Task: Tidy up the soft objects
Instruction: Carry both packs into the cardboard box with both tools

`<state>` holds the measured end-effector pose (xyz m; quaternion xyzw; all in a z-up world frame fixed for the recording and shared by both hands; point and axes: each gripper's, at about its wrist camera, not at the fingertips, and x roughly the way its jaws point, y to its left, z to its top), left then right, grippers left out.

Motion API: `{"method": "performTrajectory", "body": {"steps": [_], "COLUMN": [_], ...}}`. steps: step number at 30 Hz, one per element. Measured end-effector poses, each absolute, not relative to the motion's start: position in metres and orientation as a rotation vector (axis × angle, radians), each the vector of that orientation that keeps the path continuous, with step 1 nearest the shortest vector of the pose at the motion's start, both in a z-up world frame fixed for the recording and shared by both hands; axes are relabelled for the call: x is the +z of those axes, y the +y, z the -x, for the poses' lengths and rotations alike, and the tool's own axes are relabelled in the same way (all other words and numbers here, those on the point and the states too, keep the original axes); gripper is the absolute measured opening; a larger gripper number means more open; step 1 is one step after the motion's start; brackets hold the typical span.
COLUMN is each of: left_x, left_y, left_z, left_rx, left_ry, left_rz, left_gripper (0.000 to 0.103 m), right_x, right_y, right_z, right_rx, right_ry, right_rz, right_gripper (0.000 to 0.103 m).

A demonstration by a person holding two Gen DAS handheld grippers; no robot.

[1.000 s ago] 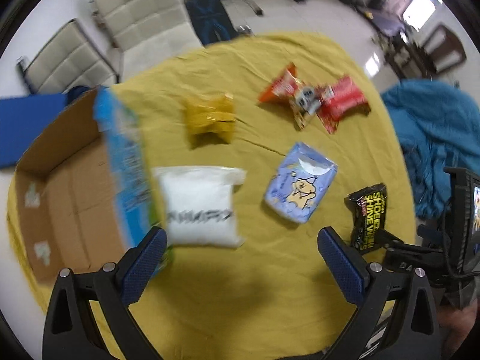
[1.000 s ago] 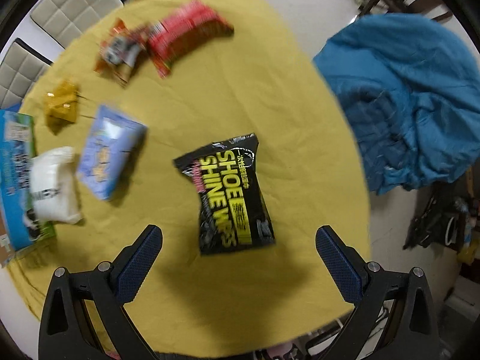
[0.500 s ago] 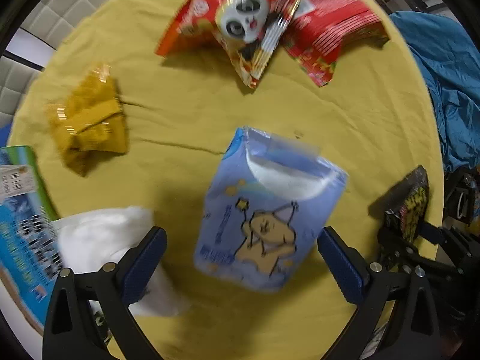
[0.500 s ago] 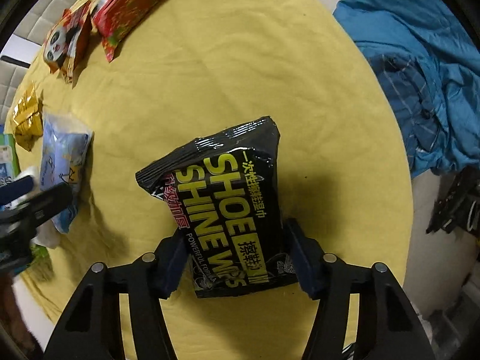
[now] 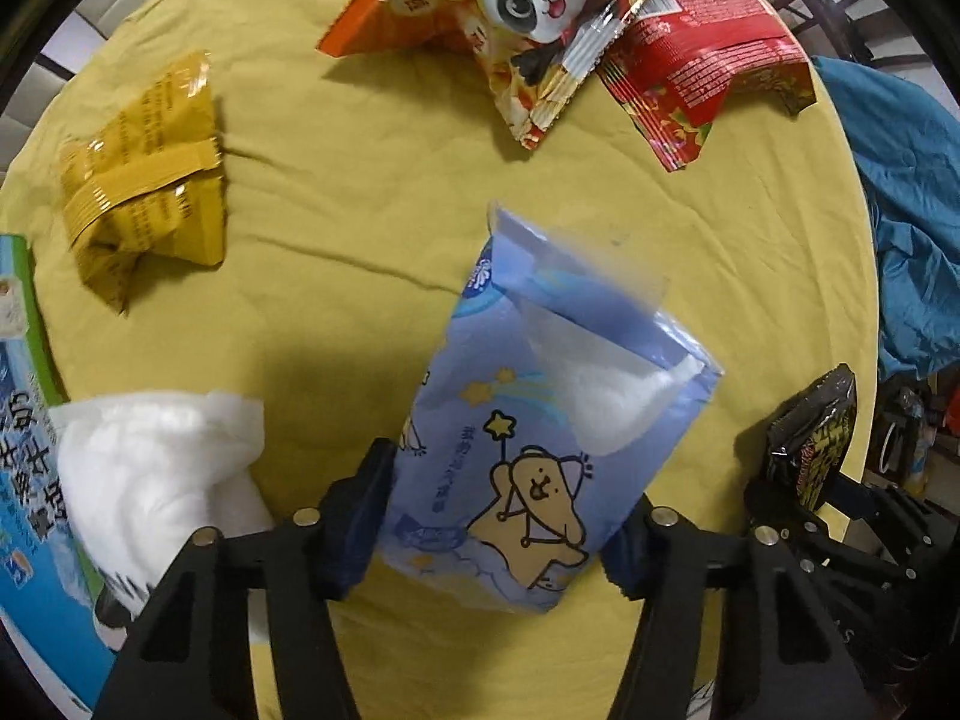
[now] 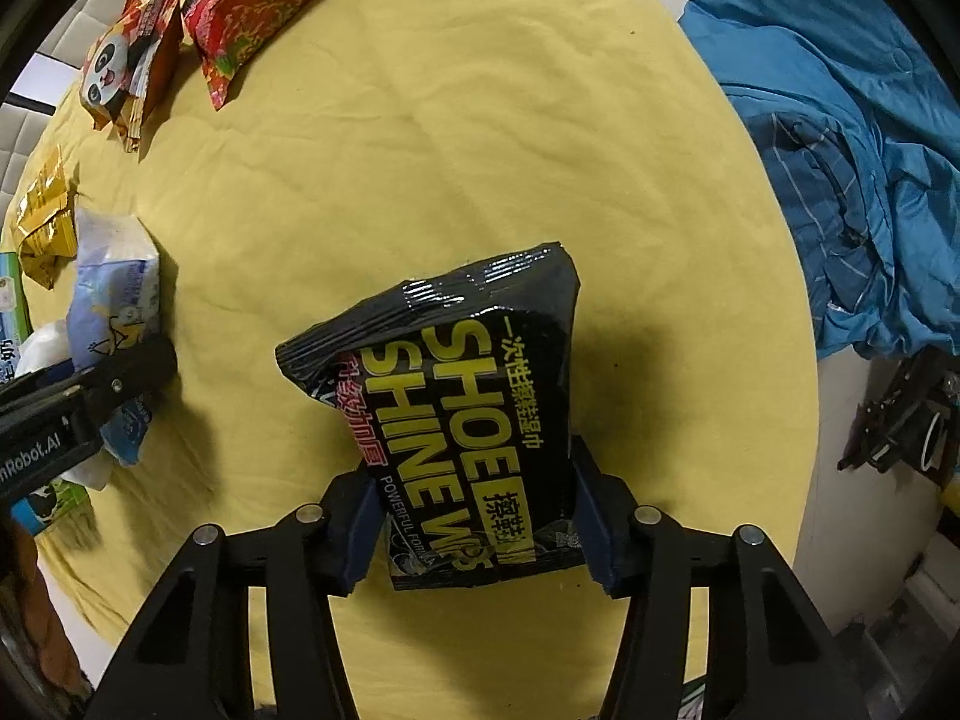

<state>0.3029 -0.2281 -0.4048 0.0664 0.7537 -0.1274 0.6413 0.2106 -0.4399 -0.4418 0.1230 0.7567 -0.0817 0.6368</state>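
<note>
My left gripper [image 5: 492, 534] is shut on a light blue tissue pack with a cartoon dog [image 5: 540, 438], its far end tilted up off the yellow cloth [image 5: 360, 222]. My right gripper [image 6: 474, 534] is shut on a black "Shoe Shine Wipes" pack [image 6: 462, 414], lifted a little above the cloth. The black pack also shows at the right edge of the left wrist view [image 5: 816, 438]. The blue pack and left gripper show at the left of the right wrist view [image 6: 114, 312].
A white soft bag [image 5: 150, 480] lies left of the blue pack, beside a blue printed box flap [image 5: 24, 480]. A yellow packet [image 5: 144, 180], a panda snack bag [image 5: 534, 18] and a red bag [image 5: 702, 54] lie farther off. A blue blanket [image 6: 840, 150] lies off the table's right edge.
Both grippers came down over their packs and closed. The left one closed on the blue tissue pack in the last half second; the right one has raised the black pack slightly.
</note>
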Motion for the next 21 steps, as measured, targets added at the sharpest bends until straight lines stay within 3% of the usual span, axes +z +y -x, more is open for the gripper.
{"method": "performTrajectory", "body": {"steps": [10,21], "left_x": [-0.370,-0.261], "left_y": [-0.201,-0.111], "left_z": [-0.260,-0.214], "left_rx": [-0.234,-0.160], "left_ry": [1.652,1.457], "left_rz": [-0.049,0.115], "left_gripper": [0.050,0.050], "right_x": [-0.418,-0.330], "right_y": [-0.429,-0.352], "right_z": [-0.210,-0.215], "right_rx": [-0.125,0.066], "right_ry": [1.706,1.579], "right_rz": [-0.284,-0.220], "right_gripper": [0.054,0.053]}}
